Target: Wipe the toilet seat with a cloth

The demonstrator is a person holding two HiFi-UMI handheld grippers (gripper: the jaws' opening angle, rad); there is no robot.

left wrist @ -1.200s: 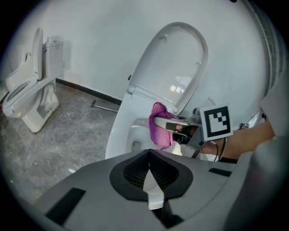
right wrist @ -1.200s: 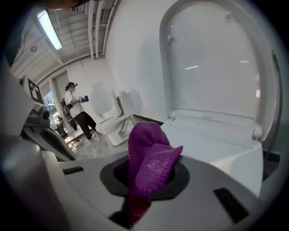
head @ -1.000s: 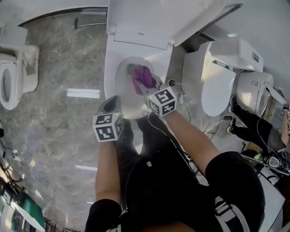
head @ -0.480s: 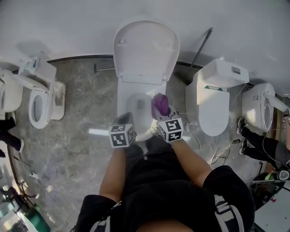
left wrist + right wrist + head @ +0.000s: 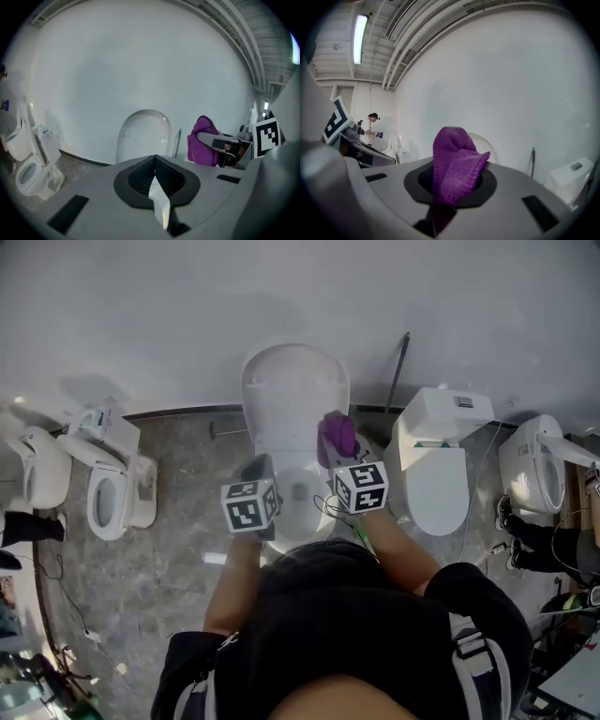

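Clamping purple cloth, right claw (bowl: head view)

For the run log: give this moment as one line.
left gripper: shut, empty | right gripper: shut on purple cloth | toilet lid: up

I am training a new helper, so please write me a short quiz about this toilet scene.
1. Which gripper holds the cloth?
2. True or false: the lid of the middle toilet is down.
3. The left gripper is: A) open; B) shut on nothing; C) shut on a brush.

Key:
1. The right gripper.
2. False, the lid stands up.
3. B.
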